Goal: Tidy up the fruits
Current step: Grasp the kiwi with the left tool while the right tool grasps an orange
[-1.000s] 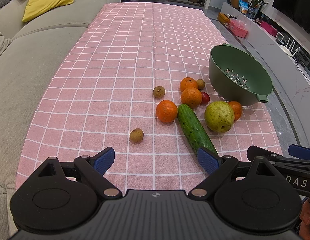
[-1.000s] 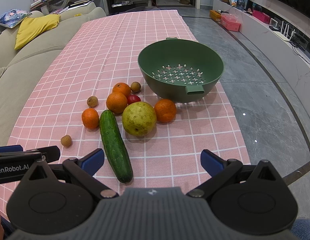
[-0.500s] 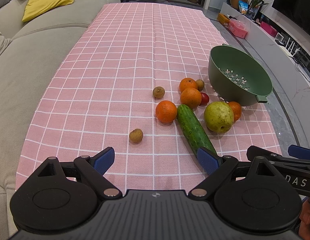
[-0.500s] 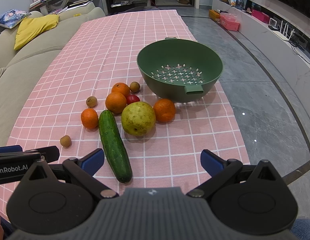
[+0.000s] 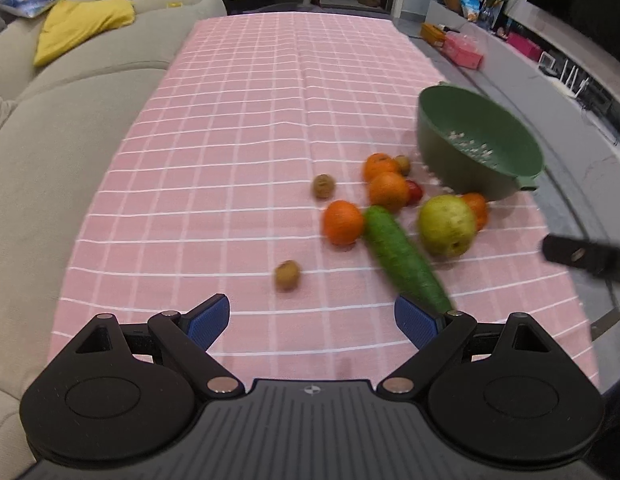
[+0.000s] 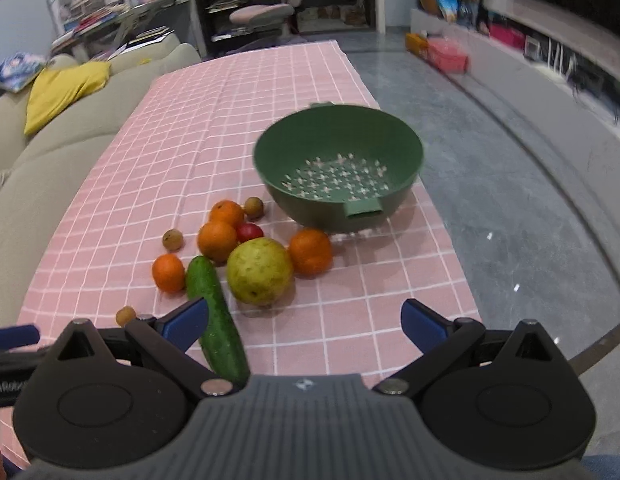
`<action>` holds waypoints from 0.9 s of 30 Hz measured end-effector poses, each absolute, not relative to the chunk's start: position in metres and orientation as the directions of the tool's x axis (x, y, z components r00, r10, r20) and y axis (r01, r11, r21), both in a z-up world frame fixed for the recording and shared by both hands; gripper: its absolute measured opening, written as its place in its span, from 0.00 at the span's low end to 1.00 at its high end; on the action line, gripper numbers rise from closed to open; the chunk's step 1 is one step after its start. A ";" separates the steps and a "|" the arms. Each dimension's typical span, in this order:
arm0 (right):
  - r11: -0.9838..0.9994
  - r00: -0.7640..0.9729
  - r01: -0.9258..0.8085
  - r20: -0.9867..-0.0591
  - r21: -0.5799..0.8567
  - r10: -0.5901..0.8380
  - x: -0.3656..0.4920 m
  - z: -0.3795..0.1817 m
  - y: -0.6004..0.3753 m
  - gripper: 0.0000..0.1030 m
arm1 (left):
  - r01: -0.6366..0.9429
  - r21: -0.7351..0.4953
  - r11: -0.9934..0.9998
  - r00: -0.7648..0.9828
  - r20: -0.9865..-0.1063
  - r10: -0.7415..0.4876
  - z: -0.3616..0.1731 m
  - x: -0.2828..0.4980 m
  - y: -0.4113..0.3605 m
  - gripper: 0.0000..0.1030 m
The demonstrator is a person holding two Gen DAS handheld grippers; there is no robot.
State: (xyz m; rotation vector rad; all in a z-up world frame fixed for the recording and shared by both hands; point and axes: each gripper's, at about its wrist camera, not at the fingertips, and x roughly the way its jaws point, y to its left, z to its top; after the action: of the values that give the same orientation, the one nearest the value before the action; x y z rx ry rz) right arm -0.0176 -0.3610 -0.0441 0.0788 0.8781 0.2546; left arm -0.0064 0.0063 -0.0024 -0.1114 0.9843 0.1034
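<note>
A green colander (image 6: 338, 168) stands empty on the pink checked cloth (image 6: 214, 120); it also shows in the left wrist view (image 5: 478, 144). In front of it lie a green pear (image 6: 260, 272), several oranges (image 6: 217, 240), a red fruit (image 6: 250, 232), a cucumber (image 6: 214, 312) and small brown fruits (image 6: 126, 315). My right gripper (image 6: 304, 318) is open and empty, just short of the pear and over the cucumber's near end. My left gripper (image 5: 312, 320) is open and empty, near a small brown fruit (image 5: 287, 275) and the cucumber (image 5: 406, 260).
A beige sofa (image 5: 50, 128) with a yellow cushion (image 5: 78, 28) runs along the table's left side. Grey floor (image 6: 510, 184) and a low TV bench lie to the right. The table's right edge is close to the colander.
Both grippers have moved forward toward the fruit, and the views are blurred by motion. The right gripper has advanced over the cucumber's near end. The fruit and colander stay in place.
</note>
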 end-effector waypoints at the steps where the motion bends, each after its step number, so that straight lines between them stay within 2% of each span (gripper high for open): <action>1: 0.962 0.594 -0.180 -0.757 0.205 0.272 -0.013 -0.046 -0.368 0.95 | -0.139 -0.052 0.989 0.548 -0.836 0.033 -0.004 -0.008 0.010 1.00; 4: 0.952 0.558 -0.157 -0.771 0.264 0.306 -0.003 -0.056 -0.385 0.93 | -0.142 -0.077 0.987 0.549 -0.836 0.014 -0.009 -0.009 0.021 0.99; 5: 0.951 0.547 -0.155 -0.778 0.267 0.307 0.000 -0.061 -0.388 0.87 | -0.140 -0.078 0.987 0.551 -0.835 0.012 -0.011 -0.009 0.023 0.99; 7: 0.949 0.533 -0.158 -0.785 0.274 0.316 0.006 -0.070 -0.393 0.82 | -0.134 -0.076 0.988 0.542 -0.840 0.009 -0.017 -0.007 0.025 0.91; 8: 0.948 0.531 -0.151 -0.786 0.280 0.317 0.009 -0.075 -0.395 0.81 | -0.123 -0.073 0.990 0.539 -0.842 0.005 -0.020 -0.006 0.025 0.84; 9: 0.947 0.536 -0.138 -0.782 0.292 0.319 0.013 -0.080 -0.398 0.81 | -0.113 -0.068 0.991 0.539 -0.842 0.004 -0.023 -0.005 0.024 0.83; 13: 0.929 0.568 -0.045 -0.756 0.366 0.325 0.026 -0.097 -0.410 0.82 | -0.078 -0.031 0.996 0.553 -0.833 0.018 -0.036 -0.001 0.022 0.80; 16: 0.889 0.554 -0.033 -0.732 0.456 0.396 0.037 -0.106 -0.411 0.82 | -0.054 -0.020 0.998 0.574 -0.819 0.015 -0.043 0.004 0.022 0.77; 22: 0.891 0.576 -0.034 -0.720 0.453 0.388 0.058 -0.110 -0.394 0.78 | -0.020 -0.009 1.000 0.597 -0.803 0.005 -0.051 0.022 0.020 0.74; 24: 0.892 0.570 -0.052 -0.720 0.448 0.395 0.065 -0.112 -0.387 0.73 | -0.011 -0.009 1.000 0.595 -0.803 0.000 -0.056 0.028 0.020 0.73; 25: 0.893 0.561 -0.057 -0.726 0.446 0.399 0.069 -0.115 -0.383 0.66 | -0.009 -0.010 1.000 0.591 -0.807 -0.003 -0.059 0.032 0.021 0.72; 27: 0.895 0.551 -0.052 -0.735 0.443 0.396 0.074 -0.120 -0.379 0.64 | -0.005 -0.022 1.000 0.586 -0.810 -0.014 -0.063 0.037 0.023 0.70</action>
State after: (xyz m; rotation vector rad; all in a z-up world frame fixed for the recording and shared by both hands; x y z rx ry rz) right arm 0.0737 -0.3793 -0.1204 0.3954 0.9565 0.2734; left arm 0.0366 0.0227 -0.0629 -0.0224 0.9442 -0.0054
